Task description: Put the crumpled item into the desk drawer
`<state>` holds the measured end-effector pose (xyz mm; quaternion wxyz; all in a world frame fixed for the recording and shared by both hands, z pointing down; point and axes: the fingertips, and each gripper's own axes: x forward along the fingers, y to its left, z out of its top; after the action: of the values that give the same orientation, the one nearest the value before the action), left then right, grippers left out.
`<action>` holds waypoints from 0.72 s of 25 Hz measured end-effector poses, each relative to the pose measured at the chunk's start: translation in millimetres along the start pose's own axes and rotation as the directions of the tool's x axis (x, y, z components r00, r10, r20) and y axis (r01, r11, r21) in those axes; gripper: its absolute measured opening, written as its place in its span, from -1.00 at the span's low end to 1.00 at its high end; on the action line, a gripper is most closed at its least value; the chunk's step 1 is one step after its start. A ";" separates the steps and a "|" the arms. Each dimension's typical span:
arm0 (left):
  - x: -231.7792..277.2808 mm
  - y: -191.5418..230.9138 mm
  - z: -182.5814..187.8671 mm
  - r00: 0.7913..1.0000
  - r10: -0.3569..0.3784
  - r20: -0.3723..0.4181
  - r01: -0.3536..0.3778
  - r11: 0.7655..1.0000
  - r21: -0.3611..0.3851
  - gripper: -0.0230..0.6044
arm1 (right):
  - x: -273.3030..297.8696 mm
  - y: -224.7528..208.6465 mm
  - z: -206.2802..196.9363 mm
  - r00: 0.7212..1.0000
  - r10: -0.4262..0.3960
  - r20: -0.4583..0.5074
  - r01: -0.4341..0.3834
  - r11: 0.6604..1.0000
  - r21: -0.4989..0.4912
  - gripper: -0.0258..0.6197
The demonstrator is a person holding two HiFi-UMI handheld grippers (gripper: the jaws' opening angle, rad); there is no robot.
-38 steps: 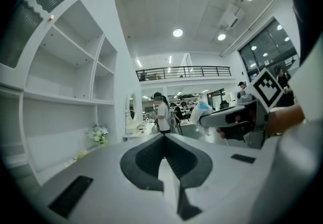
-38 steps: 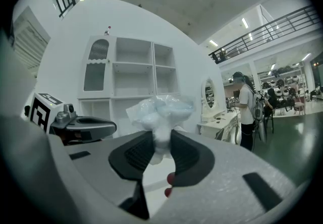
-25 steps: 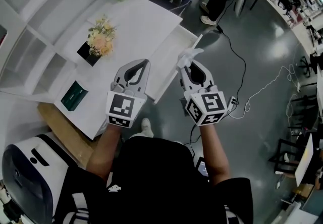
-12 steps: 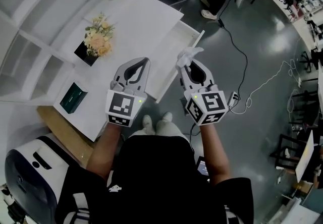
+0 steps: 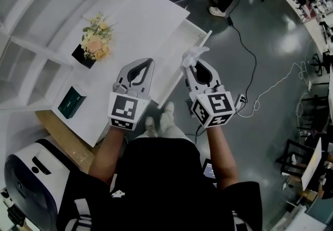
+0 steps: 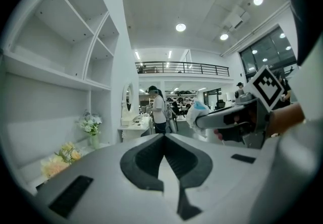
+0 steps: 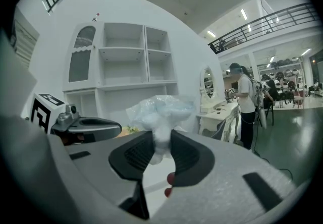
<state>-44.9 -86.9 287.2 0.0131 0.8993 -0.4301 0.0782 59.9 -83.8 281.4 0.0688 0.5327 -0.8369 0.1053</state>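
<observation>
Nearest the camera, the person is standing just in front of the open desk drawer (image 5: 177, 50), holding a gripper out in each hand with the marker cubes facing back toward the body.

The left gripper (image 5: 150, 63) is hovering over the desk edge just beside the drawer. Its jaws are resting together with nothing between them (image 6: 164, 136), probably because this hand has no part in the carry and is simply being kept clear.

The right gripper (image 5: 190, 66) is pinching the crumpled item (image 5: 193, 55), a pale, wrinkled plastic-looking wad. Its jaws are pressing on the wad's narrow lower part (image 7: 161, 134), so the bulk of the crumpled item (image 7: 161, 109) is puffing out beyond the tips. Gripping it low like this is likely leaving the bulk free to drop when the jaws part. From the head view the wad is hanging over the drawer's front edge, not yet inside; how high above it I cannot tell.

The drawer is standing pulled well out, which is leaving its white interior open from above.

Beyond the drawer, a bouquet (image 5: 94, 42) and a dark green box (image 5: 70, 101) are sitting well apart from it on the white desk (image 5: 145, 19), out of the way of the drop.

Farther past the drawer, a cable (image 5: 244, 48) is trailing across the grey floor.
</observation>
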 end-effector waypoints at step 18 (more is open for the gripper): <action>66.9 11.4 -44.2 0.993 0.041 -0.111 -0.050 0.996 -0.071 -0.91 | 57.9 -50.8 -35.6 0.988 0.083 -0.132 -0.081 0.997 0.016 -0.65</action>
<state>-18.2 -141.7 340.5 0.0678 0.8825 -0.4517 0.1120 81.5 -146.5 334.3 0.1169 0.4901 -0.8511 0.1476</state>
